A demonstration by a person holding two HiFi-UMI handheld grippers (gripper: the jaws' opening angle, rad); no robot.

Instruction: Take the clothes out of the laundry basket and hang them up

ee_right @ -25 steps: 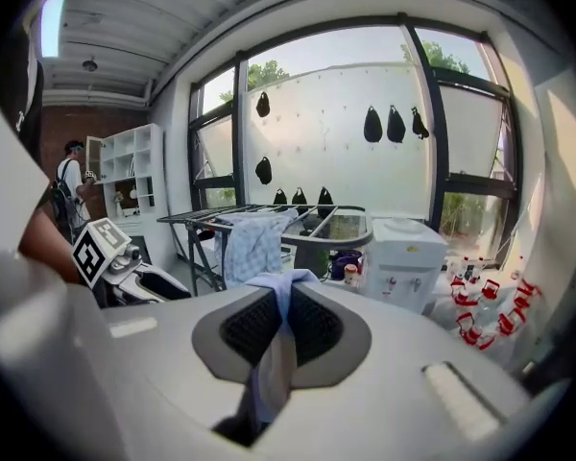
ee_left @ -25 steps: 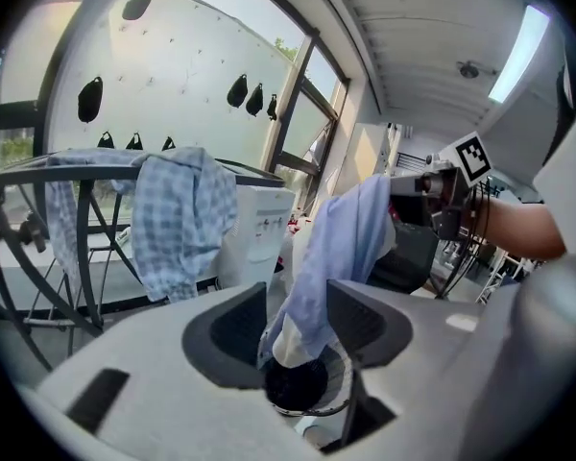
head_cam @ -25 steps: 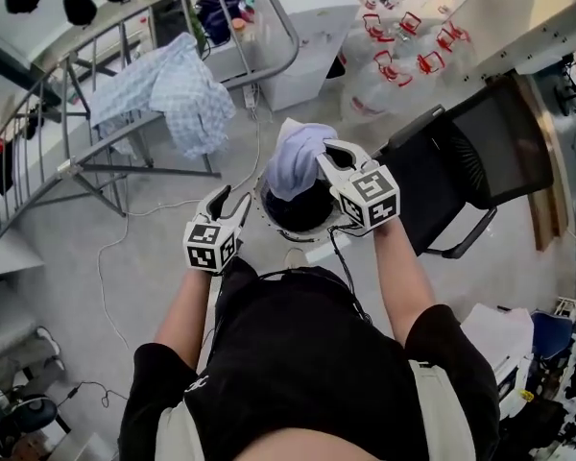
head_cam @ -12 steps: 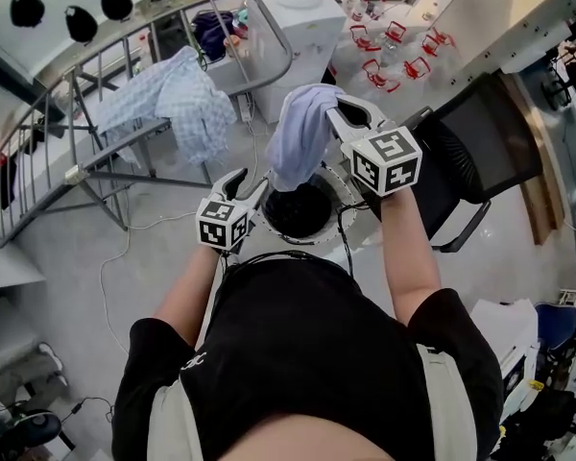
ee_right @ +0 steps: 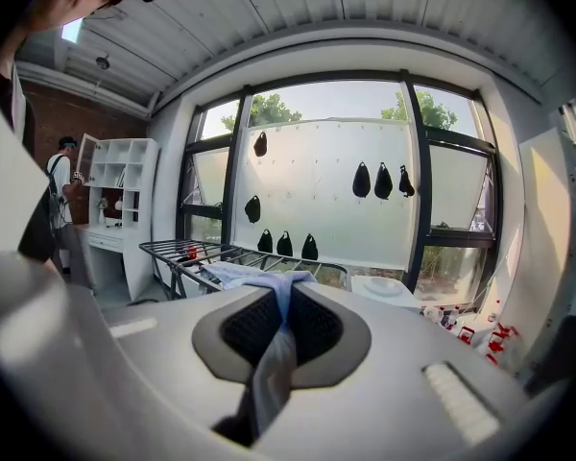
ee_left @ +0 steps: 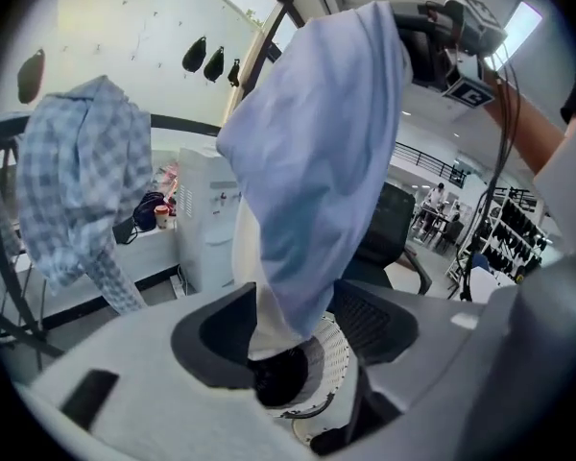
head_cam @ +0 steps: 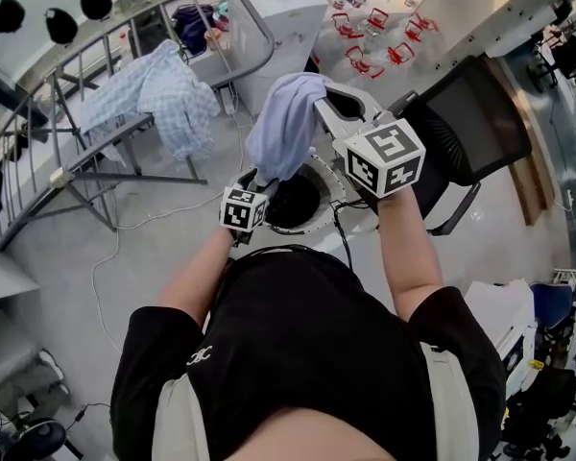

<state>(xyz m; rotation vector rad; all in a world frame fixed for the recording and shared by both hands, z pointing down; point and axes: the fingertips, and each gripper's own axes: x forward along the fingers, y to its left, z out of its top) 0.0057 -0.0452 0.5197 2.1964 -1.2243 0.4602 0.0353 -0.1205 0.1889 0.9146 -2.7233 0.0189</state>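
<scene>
1. The floor (head_cam: 154, 248) is bare and pale grey, with a thin white cable (head_cam: 95, 291) trailing across it.
2. A black mesh-backed office chair (head_cam: 470, 128) stands near a white water dispenser (head_cam: 288, 17).
3. Clear water bottles with red handles (head_cam: 365, 41) lie clustered between the two.
4. A tall window (ee_right: 307, 152) with dark frames fills the far wall. It lets in soft daylight, and green trees (ee_right: 269, 109) show above a pale panel.
5. Small black pouches (ee_right: 382, 181) hang on that panel.
6. A white open shelf unit (ee_right: 115, 176) stands by a red-brick wall (ee_right: 62, 123).
7. Overhead, the ceiling (ee_right: 298, 8) is white and ribbed.
</scene>
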